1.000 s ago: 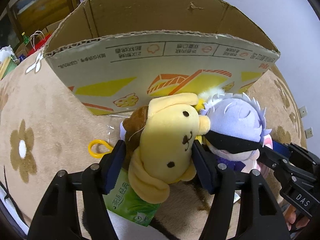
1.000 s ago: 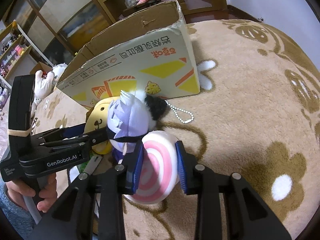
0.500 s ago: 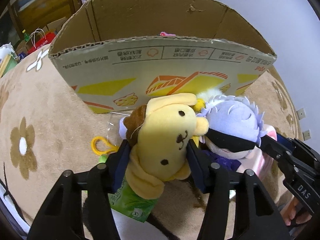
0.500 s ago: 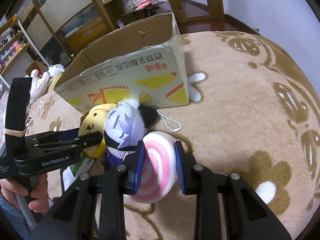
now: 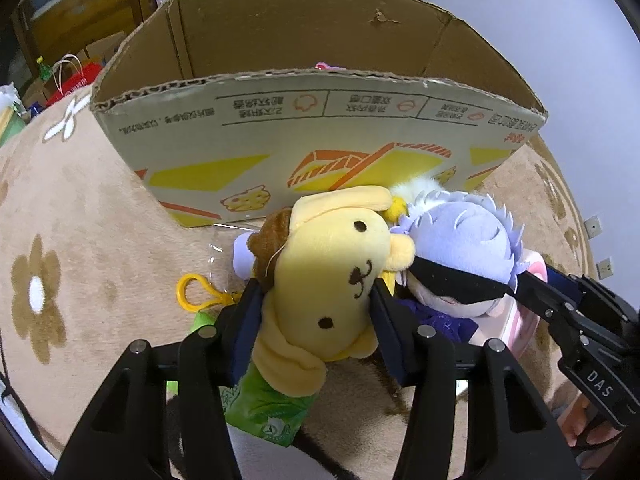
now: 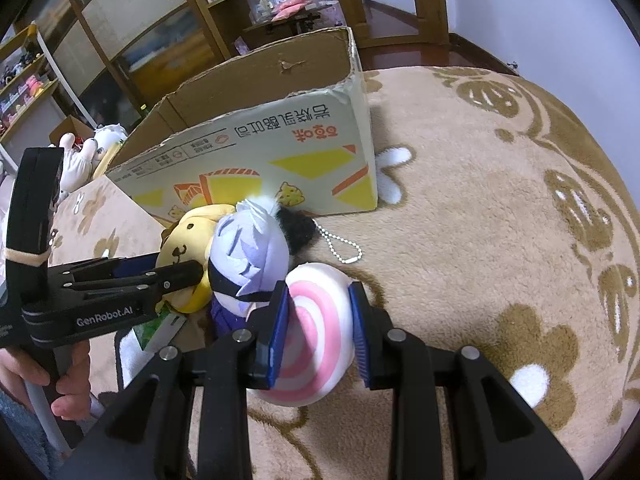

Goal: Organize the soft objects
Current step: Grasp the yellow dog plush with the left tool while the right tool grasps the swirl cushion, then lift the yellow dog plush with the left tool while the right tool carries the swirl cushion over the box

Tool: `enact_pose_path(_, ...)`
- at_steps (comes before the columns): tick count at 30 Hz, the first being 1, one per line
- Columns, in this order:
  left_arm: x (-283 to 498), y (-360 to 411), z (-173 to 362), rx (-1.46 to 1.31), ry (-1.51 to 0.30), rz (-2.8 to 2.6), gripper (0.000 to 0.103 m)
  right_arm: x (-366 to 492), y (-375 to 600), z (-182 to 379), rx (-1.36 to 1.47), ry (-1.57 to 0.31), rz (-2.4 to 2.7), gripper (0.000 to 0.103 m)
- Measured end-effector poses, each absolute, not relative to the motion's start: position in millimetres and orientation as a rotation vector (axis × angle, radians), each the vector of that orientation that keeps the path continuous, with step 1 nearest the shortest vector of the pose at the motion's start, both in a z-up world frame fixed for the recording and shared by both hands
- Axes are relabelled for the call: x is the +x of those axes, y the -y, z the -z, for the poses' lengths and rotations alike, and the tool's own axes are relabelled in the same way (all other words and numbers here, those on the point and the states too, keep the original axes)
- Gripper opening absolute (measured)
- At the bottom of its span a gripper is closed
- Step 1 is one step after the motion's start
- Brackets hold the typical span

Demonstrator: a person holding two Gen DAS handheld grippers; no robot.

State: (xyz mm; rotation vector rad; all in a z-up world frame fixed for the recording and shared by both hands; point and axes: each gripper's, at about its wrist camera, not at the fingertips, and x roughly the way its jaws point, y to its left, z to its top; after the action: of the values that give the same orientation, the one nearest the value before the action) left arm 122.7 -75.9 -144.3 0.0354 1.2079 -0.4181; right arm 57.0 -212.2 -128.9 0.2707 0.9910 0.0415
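Grip first: pinching the yellow dog plush (image 5: 332, 264) in the left tool (image 5: 316, 296), with the pads now pressing into both sides of its head after closing in from a wider stance a moment ago. Squeezing the pink-swirl plush (image 6: 312, 344) in the right tool (image 6: 319, 296), clamped as tightly as half a second back. Reading this as both picks being secured, and judging a lift toward the cardboard box (image 5: 320, 136) as the likely next step. Keeping both plushes low over the rug (image 6: 480, 240), just short of the box's near wall at twelve o'clock from each tool; not being able to tell whether either is clear of the pile yet. Needing to rise over the ragged top edge of that wall before moving forward, and seeing mostly open room inside, apart from a pink scrap barely showing above the rim. Watching the lavender-haired doll (image 5: 460, 240), touching the dog plush at three o'clock and leaning on the swirl plush at ten o'clock in the right view, so probably risking dragging it along. Noting a green tissue pack (image 5: 268, 412) under the dog at six o'clock, a yellow clip (image 5: 192, 292) at nine o'clock, and a ball chain (image 6: 340, 248) at one o'clock of the swirl. Finding wide bare rug at three o'clock of the right tool.
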Motion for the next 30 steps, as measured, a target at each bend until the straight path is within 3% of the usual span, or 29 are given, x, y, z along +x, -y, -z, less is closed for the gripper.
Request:
enact_pose_path(7,129.0,67.2,148.6,0.0,-1.209,0.453,0.056,58.6,213.0,130.9,0.269,-0.994,-0.043,0.031)
enact_pose_path(12,130.6,74.3,150.0,0.007,-1.198,0.477,0.069,60.3,213.5,131.9,0.271,-0.991,-0.047,0.031)
enact_pose_path(20,125.6,79.2,148.6,0.01,-1.191,0.457,0.053,60.0,211.0,129.9,0.258,-0.979,-0.051,0.031)
enact_pose_path(30,115.2,77.2,138.8,0.038,-1.155,0.432,0.052,53.4,214.2,115.7,0.238,-0.916,-0.027,0.031)
